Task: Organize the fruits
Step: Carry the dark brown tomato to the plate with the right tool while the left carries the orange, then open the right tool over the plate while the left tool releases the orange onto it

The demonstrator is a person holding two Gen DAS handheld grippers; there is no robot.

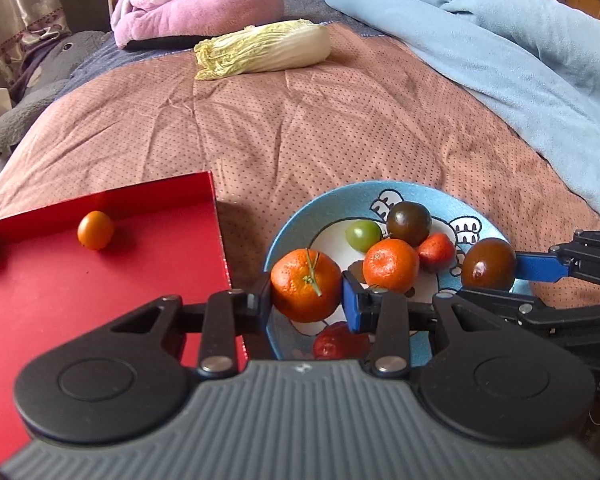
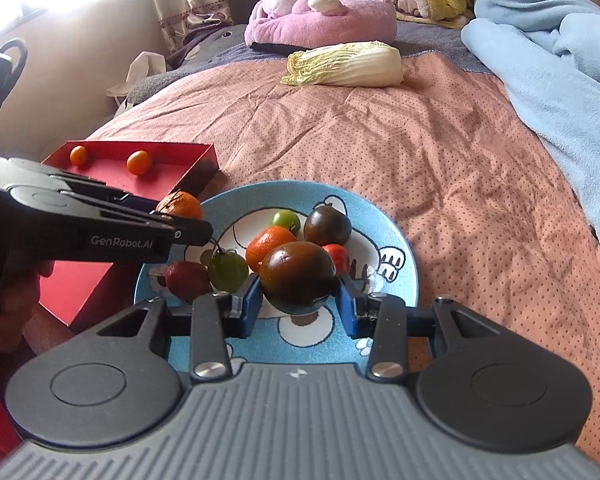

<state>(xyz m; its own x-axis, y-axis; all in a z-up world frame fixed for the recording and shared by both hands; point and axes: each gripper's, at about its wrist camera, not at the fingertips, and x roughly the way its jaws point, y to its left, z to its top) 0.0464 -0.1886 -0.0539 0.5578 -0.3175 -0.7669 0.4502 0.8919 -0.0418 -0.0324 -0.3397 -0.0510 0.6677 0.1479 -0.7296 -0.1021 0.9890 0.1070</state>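
Note:
My left gripper (image 1: 306,288) is shut on a mandarin (image 1: 306,285) with a green stalk, above the left rim of the blue cartoon plate (image 1: 300,216). My right gripper (image 2: 298,304) is shut on a dark brown-green tomato (image 2: 297,272) over the plate (image 2: 396,248); it shows at the right in the left wrist view (image 1: 488,264). On the plate lie another mandarin (image 1: 390,265), a green tomato (image 1: 363,234), a dark tomato (image 1: 409,223) and red fruits (image 1: 436,251). A red tray (image 1: 60,292) at left holds two small oranges (image 1: 95,230).
Everything sits on a pink dotted bedspread (image 1: 300,120). A napa cabbage (image 1: 264,49) lies farther back, with a pink plush (image 1: 196,4) behind it. A light blue blanket (image 1: 500,40) is bunched along the right side. A grey plush (image 1: 32,80) lies at the left.

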